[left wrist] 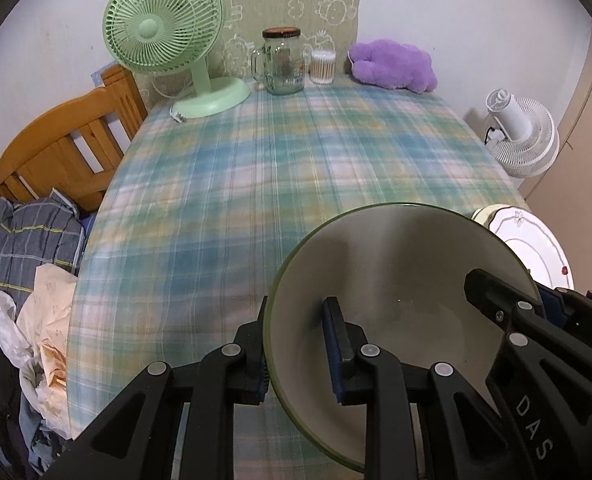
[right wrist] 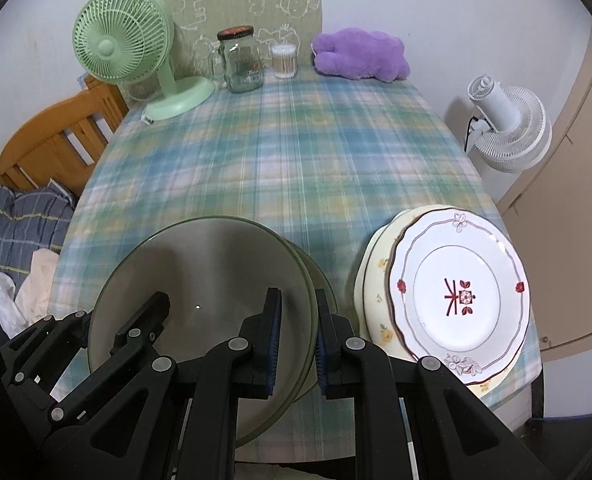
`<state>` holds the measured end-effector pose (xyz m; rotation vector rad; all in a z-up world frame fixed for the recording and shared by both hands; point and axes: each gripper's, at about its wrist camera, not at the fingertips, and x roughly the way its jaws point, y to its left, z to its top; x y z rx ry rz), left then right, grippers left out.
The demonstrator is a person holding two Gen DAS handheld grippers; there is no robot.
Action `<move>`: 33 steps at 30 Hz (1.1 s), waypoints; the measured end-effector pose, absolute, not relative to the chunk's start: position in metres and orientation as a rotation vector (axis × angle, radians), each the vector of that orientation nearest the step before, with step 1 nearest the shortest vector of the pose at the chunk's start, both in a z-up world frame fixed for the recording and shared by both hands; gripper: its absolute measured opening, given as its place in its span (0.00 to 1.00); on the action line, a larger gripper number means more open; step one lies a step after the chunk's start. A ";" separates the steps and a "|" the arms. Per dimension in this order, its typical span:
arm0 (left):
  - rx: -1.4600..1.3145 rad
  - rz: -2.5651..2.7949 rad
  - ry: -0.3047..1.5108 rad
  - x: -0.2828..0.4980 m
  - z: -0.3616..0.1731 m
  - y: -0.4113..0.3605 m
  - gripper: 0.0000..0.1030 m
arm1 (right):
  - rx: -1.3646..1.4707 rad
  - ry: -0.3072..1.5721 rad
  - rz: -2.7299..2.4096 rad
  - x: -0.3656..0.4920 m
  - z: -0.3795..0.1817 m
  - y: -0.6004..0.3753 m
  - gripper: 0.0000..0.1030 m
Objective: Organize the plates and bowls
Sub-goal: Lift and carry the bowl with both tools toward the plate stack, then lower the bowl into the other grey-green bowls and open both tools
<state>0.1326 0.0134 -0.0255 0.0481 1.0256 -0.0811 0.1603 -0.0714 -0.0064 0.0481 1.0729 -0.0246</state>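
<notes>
A large cream bowl with a green rim [left wrist: 400, 280] sits at the near edge of the plaid table; it also shows in the right wrist view [right wrist: 215, 272], nested in a second similar bowl [right wrist: 318, 276]. My left gripper [left wrist: 298, 352] straddles its left rim, one finger inside and one outside, with a gap left. My right gripper [right wrist: 298, 340] straddles the right rim of both bowls the same way. A white plate with a red motif [right wrist: 460, 296] lies on a cream floral plate [right wrist: 376, 280] to the right, and shows in the left wrist view [left wrist: 536, 248].
At the table's far edge stand a green desk fan [left wrist: 163, 36], a glass jar mug [left wrist: 281, 60], a cotton swab tub [left wrist: 323, 66] and a purple plush [left wrist: 394, 65]. A wooden chair [left wrist: 63, 148] with clothes is left; a white fan [left wrist: 520, 136] is right.
</notes>
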 end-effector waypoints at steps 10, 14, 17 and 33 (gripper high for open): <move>0.066 -0.091 1.072 0.137 -0.043 0.001 0.21 | 0.048 1.123 -0.046 0.165 -0.026 -0.080 0.17; 0.072 -0.093 1.082 0.139 -0.046 -0.004 0.22 | 0.047 1.120 -0.049 0.166 -0.030 -0.085 0.17; 0.085 -0.087 1.071 0.140 -0.048 -0.007 0.23 | 0.044 1.111 -0.049 0.167 -0.031 -0.086 0.17; 0.037 -0.124 1.072 0.131 -0.045 -0.001 0.36 | 0.057 1.106 -0.072 0.160 -0.029 -0.088 0.18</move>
